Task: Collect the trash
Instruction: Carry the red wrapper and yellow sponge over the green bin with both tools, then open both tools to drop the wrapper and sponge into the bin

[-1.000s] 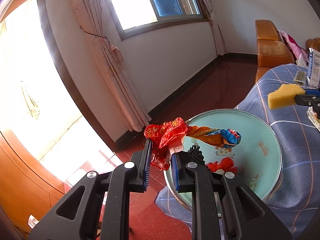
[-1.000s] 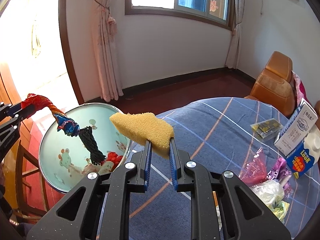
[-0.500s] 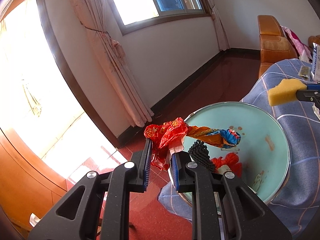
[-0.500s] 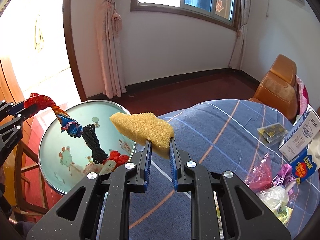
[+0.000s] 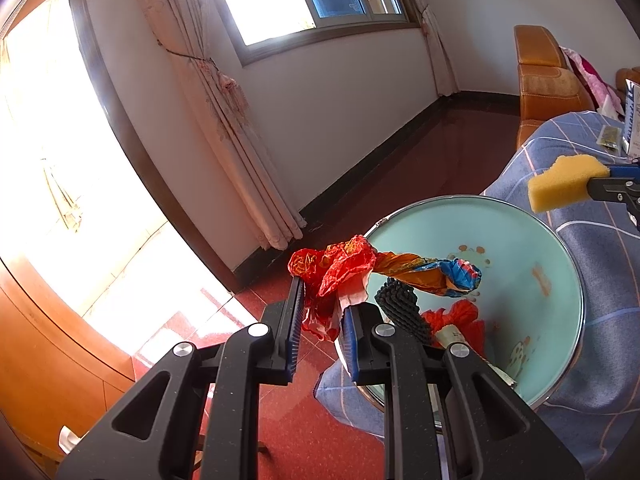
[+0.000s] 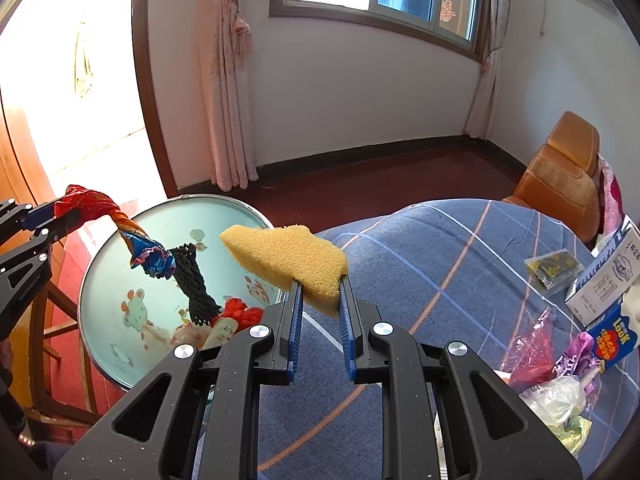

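Sitting at the table edge, the round pale-teal enamel basin with a metal rim and cartoon print (image 6: 120, 300) holds a crumpled red plastic scrap (image 6: 240, 312), a pale wrapper piece beside it, and the lower end of a black knitted mesh strip (image 6: 192, 280). That strip dangles from a twisted red-orange-blue foil wrapper (image 5: 384, 270), which the left gripper (image 5: 320, 316) has clamped at its red end, out over the basin's near rim. Right gripper (image 6: 319, 300) is clamped on a wedge-shaped yellow foam sponge (image 6: 288, 256), held up above the blue plaid tablecloth (image 6: 440, 260) just beside the basin, not over it. More trash lies well apart on the cloth's right side: a pink plastic bag (image 6: 532, 348), a purple wrapper (image 6: 576, 352), a clear crumpled bag (image 6: 556, 400), a small yellow-black sachet (image 6: 554, 266), a white carton (image 6: 608, 280) and a blue carton (image 6: 612, 336). An orange leather chair (image 6: 560, 184) stands behind the table; pink curtains (image 6: 224, 80) hang by the window.
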The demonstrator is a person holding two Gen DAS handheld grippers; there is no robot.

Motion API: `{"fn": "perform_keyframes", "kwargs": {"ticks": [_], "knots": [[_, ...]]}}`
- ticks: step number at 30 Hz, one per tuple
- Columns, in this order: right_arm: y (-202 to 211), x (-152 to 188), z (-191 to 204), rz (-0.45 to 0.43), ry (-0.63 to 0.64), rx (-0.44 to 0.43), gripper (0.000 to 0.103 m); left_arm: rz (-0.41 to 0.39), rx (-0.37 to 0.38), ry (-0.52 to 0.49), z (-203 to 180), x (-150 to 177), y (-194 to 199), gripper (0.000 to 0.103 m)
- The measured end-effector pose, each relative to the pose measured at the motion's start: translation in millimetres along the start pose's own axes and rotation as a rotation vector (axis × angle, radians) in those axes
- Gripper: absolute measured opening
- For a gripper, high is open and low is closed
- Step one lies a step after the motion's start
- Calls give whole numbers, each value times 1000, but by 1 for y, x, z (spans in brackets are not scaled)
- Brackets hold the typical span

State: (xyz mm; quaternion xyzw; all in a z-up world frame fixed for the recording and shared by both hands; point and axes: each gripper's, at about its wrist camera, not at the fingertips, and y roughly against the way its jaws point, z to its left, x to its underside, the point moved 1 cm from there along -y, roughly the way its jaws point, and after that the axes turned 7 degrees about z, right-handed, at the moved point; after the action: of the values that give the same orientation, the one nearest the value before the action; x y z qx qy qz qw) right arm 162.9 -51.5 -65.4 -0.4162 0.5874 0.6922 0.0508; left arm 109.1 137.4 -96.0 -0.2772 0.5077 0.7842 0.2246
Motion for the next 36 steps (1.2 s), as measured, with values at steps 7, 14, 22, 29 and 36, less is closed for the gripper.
{"fn": "perform_keyframes", "kwargs": {"ticks": [7,14,22,29,36], "knots": [[0,-1,2,0,6,-3,18,1,3,1,0,0,-1,18],[-1,-2,10,2,23,-18,19,2,6,-2,0,1,-2,19],[-1,-1,19,-3,57,-54,40,-5,-6,-1,-1,1,-2,45],[-2,3,16,0,38,-59,48,-12,-14,2,-1,3,-1,56],[2,7,15,-4,29,-58,51,-11,-16,-8,-3,4,0,64]]}}
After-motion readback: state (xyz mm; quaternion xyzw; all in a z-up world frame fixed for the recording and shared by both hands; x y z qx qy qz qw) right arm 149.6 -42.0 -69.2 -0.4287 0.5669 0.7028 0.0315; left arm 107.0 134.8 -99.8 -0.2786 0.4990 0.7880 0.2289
